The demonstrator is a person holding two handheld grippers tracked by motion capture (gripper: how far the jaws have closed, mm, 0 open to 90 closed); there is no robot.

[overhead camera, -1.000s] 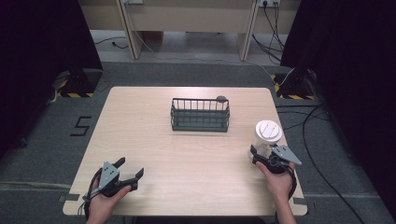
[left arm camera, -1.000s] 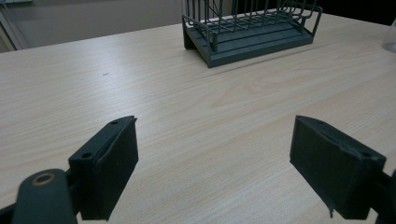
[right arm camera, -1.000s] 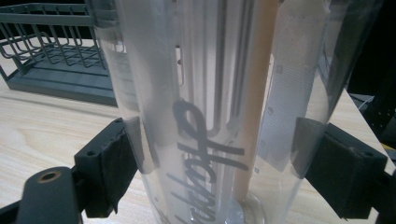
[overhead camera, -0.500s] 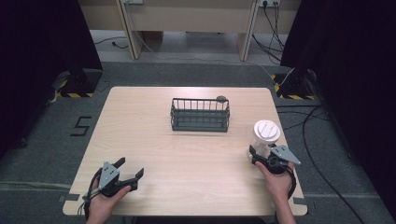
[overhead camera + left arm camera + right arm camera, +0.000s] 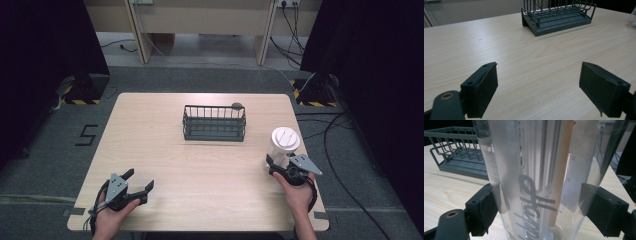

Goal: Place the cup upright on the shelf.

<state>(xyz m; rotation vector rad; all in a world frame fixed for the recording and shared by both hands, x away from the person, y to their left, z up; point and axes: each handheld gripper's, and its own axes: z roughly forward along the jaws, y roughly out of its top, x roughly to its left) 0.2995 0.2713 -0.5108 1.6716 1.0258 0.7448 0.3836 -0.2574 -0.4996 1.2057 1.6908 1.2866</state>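
A clear plastic cup (image 5: 285,142) with a white lid stands near the table's right edge. In the right gripper view the cup (image 5: 536,182) carries dark lettering and holds straws. My right gripper (image 5: 280,161) is open, with one jaw on each side of the cup's lower part; the pads (image 5: 482,210) sit at or just off its wall. A dark wire basket (image 5: 214,122) stands at the middle back of the table. My left gripper (image 5: 141,179) rests open near the front left corner, with bare tabletop between its jaws (image 5: 539,85).
A small round dark object (image 5: 237,105) sits at the basket's back right corner. The wooden table (image 5: 150,135) is bare between the basket and both grippers. Cables (image 5: 345,150) trail on the floor to the right.
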